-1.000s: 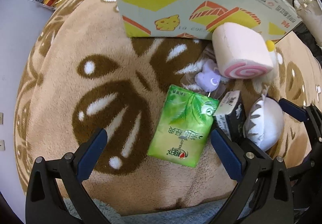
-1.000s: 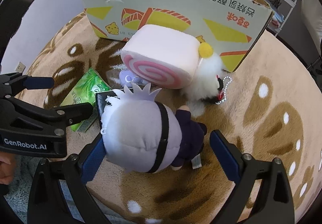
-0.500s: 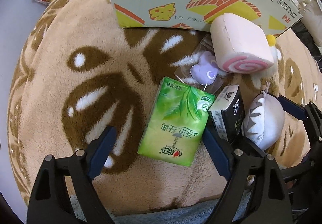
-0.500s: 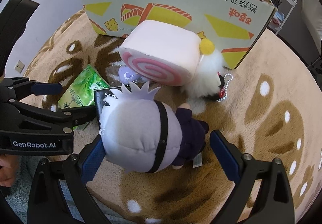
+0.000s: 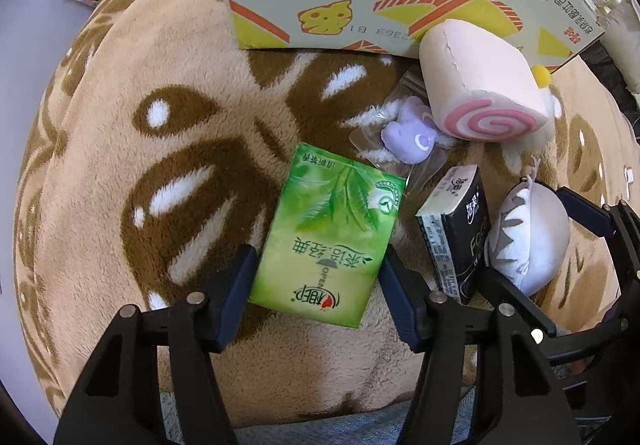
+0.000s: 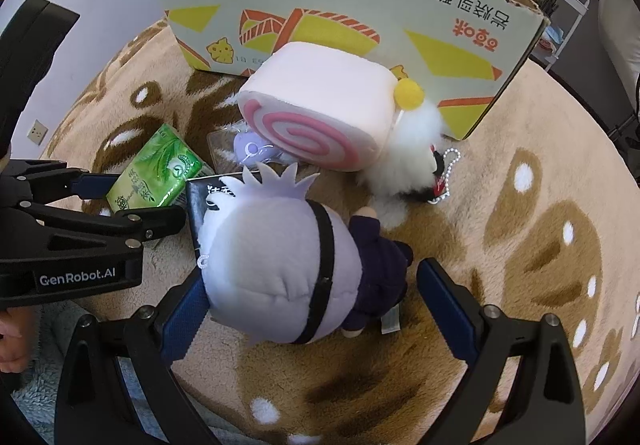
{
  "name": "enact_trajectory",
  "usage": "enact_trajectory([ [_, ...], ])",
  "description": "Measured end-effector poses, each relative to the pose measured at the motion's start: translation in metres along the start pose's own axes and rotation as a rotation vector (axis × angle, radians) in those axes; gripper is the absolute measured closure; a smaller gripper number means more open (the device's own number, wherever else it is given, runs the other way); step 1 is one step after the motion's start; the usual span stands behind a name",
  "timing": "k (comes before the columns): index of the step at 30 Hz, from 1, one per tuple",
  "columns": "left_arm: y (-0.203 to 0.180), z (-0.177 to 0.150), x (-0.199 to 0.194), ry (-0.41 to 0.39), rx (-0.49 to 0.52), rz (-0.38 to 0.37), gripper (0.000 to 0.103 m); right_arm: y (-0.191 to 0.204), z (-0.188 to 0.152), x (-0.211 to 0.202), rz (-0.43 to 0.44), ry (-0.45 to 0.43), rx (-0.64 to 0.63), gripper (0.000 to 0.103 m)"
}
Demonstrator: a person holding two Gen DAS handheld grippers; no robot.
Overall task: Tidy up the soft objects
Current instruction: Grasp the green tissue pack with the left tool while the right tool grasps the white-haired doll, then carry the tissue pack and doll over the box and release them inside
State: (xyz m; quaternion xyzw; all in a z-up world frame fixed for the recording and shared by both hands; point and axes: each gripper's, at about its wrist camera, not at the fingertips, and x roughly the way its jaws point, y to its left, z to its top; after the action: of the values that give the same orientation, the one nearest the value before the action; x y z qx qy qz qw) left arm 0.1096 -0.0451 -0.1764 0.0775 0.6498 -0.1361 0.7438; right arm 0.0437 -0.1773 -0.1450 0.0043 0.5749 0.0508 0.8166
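A green tissue pack (image 5: pixel 330 243) lies on the brown patterned rug; my left gripper (image 5: pixel 316 285) has closed in around its near end, pads touching or nearly touching both sides. It also shows in the right wrist view (image 6: pixel 154 175). A white-haired plush doll (image 6: pixel 292 265) lies between the open fingers of my right gripper (image 6: pixel 316 309), left pad against its head. A black tissue pack (image 5: pixel 458 233), a small purple toy in a clear bag (image 5: pixel 408 131), a pink swirl-roll plush (image 6: pixel 320 107) and a white fluffy plush (image 6: pixel 404 157) lie close by.
A large open cardboard box (image 6: pixel 360 5) stands on the rug behind the pile. The rug (image 5: pixel 120 125) stretches bare to the left. A grey fleece edge (image 5: pixel 320 425) lies at the near side. A wall outlet (image 6: pixel 38 131) is at the left.
My left gripper has moved forward over the green tissue pack and narrowed its fingers around it. My right gripper has crept slightly toward the doll and stays open.
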Motion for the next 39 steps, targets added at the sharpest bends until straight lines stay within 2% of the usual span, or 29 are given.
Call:
enact_trajectory([
  [4,-0.001,-0.002,0.000,0.002,-0.005,-0.002,0.043,0.001,-0.001,-0.002,-0.008,-0.007,-0.002,0.001],
  [9,0.003,-0.003,-0.006,-0.009,-0.009,0.010,0.043,0.002,-0.002,-0.007,0.003,-0.024,-0.006,0.012],
  [16,0.001,-0.008,-0.024,-0.065,-0.018,0.020,0.045,-0.006,-0.002,-0.021,0.045,-0.084,0.032,0.029],
  [17,0.000,-0.009,-0.028,-0.074,-0.019,0.021,0.046,-0.008,-0.002,-0.023,0.053,-0.096,0.039,0.040],
  [23,-0.003,-0.015,-0.043,-0.124,-0.014,0.012,0.047,-0.026,-0.004,-0.036,0.076,-0.154,0.126,0.040],
  [28,-0.006,-0.021,-0.058,-0.177,-0.013,0.025,0.047,-0.046,-0.007,-0.058,0.100,-0.264,0.217,0.041],
  [34,-0.008,-0.030,-0.093,-0.324,-0.017,0.054,0.047,-0.064,-0.014,-0.086,0.129,-0.415,0.298,0.041],
  [39,-0.012,-0.033,-0.120,-0.456,-0.022,0.061,0.047,-0.066,-0.017,-0.101,0.117,-0.487,0.301,0.041],
])
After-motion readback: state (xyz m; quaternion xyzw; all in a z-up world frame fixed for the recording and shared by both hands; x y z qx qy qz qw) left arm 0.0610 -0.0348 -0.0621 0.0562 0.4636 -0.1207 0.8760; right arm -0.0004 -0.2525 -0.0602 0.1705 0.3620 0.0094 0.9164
